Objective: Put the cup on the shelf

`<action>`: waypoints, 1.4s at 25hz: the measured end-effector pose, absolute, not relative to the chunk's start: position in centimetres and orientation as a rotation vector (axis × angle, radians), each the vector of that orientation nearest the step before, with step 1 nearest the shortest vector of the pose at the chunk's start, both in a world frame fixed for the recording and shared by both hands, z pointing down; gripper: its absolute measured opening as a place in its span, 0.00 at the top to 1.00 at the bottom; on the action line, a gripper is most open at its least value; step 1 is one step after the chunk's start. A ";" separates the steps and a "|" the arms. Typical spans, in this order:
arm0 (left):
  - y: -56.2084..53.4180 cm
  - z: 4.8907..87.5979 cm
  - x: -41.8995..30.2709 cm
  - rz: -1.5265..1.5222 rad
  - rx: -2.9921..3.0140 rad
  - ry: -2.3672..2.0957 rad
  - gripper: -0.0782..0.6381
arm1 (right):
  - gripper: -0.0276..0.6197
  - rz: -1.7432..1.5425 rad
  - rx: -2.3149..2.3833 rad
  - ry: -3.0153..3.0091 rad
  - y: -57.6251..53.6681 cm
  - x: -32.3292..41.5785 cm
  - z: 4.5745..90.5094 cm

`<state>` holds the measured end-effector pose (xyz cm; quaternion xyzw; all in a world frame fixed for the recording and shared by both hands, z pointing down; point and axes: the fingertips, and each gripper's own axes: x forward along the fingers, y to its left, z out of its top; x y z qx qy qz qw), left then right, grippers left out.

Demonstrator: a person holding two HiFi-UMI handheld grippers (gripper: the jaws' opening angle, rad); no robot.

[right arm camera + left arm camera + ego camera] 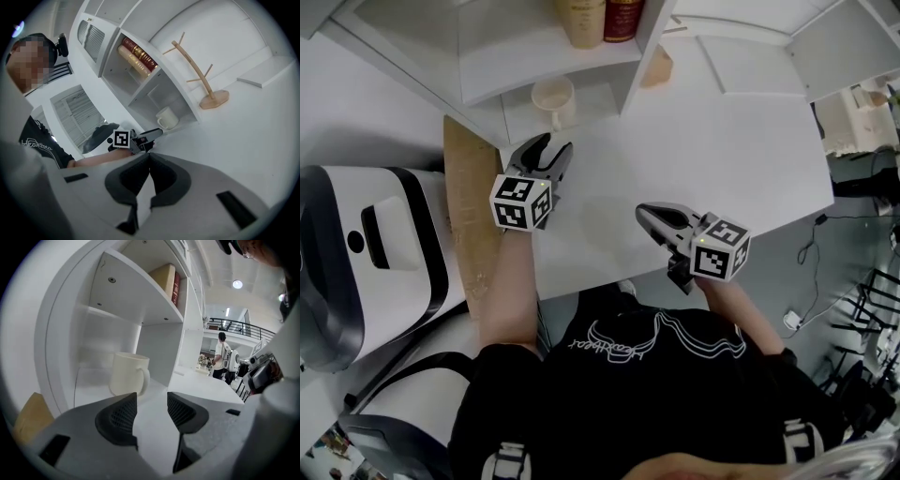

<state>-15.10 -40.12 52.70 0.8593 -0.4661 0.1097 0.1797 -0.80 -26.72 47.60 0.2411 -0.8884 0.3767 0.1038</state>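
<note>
A cream cup [553, 97] [129, 374] [167, 117] stands upright in the bottom compartment of the white shelf unit [602, 97], handle toward the table. My left gripper [548, 142] [151, 399] is just in front of that compartment, a short way back from the cup. It is open, with only bare table between its jaws. My right gripper [643, 214] [149, 157] hovers over the white table nearer the person, its jaws touching with nothing between them. In the right gripper view the left gripper [140, 139] points at the cup.
Books [602, 17] stand on the shelf above the cup. A wooden mug tree [205, 78] rises to the right of the shelf unit. A wooden board [473, 216] and a white-and-black machine [366, 253] lie left of the table. A person [222, 361] stands far off.
</note>
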 end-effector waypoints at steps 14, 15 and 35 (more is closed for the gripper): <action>-24.2 42.2 -9.0 0.090 2.416 -1.116 0.61 | 0.95 0.810 0.624 -2.789 -21.3 0.3 39.8; -22.9 41.3 -8.3 0.087 2.423 -1.108 0.62 | 0.95 0.779 0.608 -2.809 -20.8 0.4 39.0; -9.6 28.7 -1.5 -0.045 2.579 -1.282 0.88 | 0.95 0.440 0.513 -3.028 -11.2 3.1 28.8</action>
